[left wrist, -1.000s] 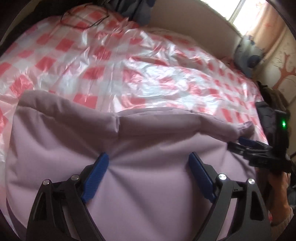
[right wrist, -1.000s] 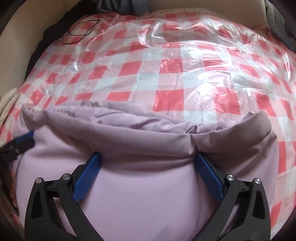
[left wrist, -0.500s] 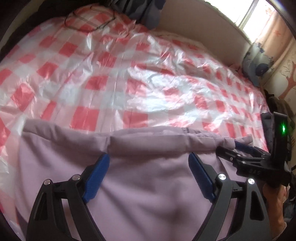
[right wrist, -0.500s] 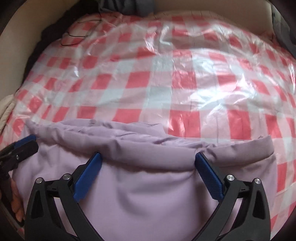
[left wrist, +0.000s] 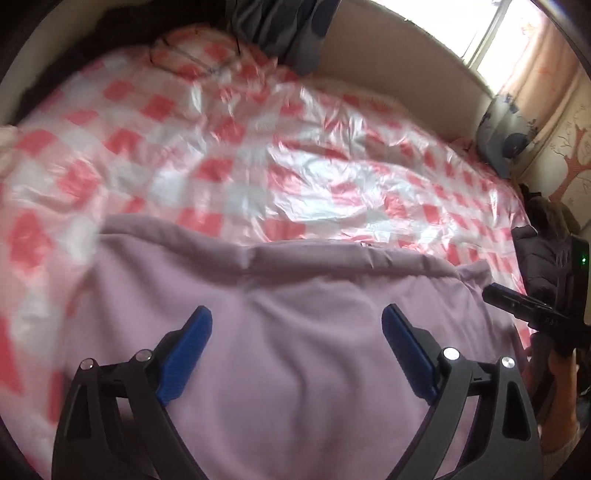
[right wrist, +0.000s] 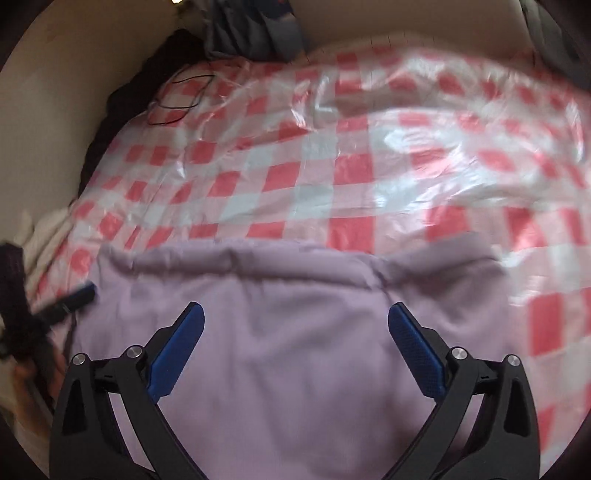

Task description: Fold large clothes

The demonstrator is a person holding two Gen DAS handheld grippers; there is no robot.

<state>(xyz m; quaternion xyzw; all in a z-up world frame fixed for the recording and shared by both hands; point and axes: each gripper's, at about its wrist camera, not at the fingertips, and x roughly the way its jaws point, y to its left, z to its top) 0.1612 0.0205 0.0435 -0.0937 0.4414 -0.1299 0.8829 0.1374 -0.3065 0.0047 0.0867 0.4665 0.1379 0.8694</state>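
Note:
A large lilac garment [left wrist: 295,369] lies folded on a bed covered with a red-and-white checked plastic sheet [left wrist: 258,166]. Its thick folded edge runs across the far side. My left gripper [left wrist: 295,325] is open and empty, hovering above the garment's middle. My right gripper [right wrist: 295,321] is also open and empty over the same garment [right wrist: 295,369]. The right gripper shows in the left wrist view [left wrist: 517,306] at the garment's right edge. The left gripper shows in the right wrist view [right wrist: 79,295] at the garment's left edge.
The checked sheet [right wrist: 351,166] covers the bed beyond the garment. A black cable [right wrist: 181,96] lies at its far left corner. Dark clothes [left wrist: 280,29] are piled at the headboard. A blue-patterned cushion [left wrist: 506,129] leans at the right by the window.
Both grippers have pulled back and risen from the garment. The garment's far edge has flattened. The views have tilted up toward the headboard.

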